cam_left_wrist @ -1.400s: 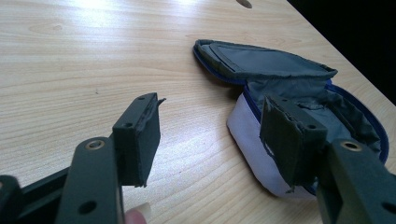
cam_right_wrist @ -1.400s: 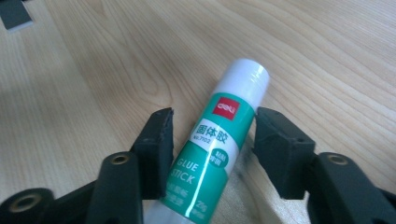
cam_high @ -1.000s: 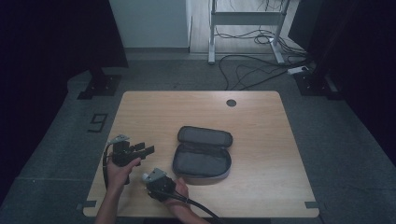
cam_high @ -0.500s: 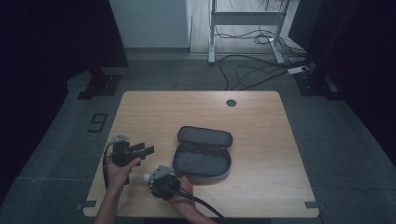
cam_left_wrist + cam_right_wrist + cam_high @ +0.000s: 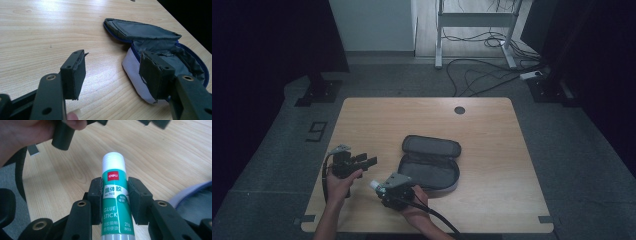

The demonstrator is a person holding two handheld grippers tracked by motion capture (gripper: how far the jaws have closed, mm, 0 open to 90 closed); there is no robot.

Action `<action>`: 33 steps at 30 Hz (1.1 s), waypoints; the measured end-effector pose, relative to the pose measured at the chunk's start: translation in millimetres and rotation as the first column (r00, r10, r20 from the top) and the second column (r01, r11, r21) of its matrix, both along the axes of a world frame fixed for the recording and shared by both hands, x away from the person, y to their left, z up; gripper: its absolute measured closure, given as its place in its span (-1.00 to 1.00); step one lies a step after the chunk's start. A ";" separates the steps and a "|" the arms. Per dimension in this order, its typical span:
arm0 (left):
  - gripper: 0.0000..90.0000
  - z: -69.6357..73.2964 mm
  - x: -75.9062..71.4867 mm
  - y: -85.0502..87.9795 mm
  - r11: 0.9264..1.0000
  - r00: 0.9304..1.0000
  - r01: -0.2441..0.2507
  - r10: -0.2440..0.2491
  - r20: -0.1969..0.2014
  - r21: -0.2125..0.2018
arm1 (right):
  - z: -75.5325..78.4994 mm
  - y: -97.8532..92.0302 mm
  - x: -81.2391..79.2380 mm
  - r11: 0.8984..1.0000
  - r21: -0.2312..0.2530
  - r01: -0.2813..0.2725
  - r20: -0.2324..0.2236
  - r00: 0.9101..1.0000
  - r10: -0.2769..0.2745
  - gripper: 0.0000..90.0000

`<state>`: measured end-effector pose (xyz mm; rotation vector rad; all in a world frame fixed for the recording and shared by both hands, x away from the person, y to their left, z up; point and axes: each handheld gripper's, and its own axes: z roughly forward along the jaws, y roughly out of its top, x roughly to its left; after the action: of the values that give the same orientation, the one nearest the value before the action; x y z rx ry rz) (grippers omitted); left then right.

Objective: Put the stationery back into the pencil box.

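Right gripper [image 5: 115, 195] held a glue stick [image 5: 113, 197], jaws clamped on its green label, white cap pointing out over the table [image 5: 492, 125]. It sat near the front edge, just left of the open pencil case [image 5: 432, 162]. Left gripper [image 5: 112, 72] stood with jaws wide and empty, facing the case. Case lay unzipped, lid folded back; its inside looked empty, though folds hid part of it. Judged: stick picked up, likely bound for the case; placing and zipping remained.
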<state>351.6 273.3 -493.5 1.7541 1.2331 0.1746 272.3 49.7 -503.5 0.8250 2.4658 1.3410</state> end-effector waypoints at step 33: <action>-0.16 -3.5 -0.3 -4.4 1.000 1.000 0.003 -0.002 -0.014 0.023 | 1.4 -113.1 26.2 0.969 0.045 0.244 -0.005 0.970 -0.244 0.44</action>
<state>351.3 268.9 -497.1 1.7791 1.2431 0.1759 298.5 -63.5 -502.1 1.0972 2.2513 1.3100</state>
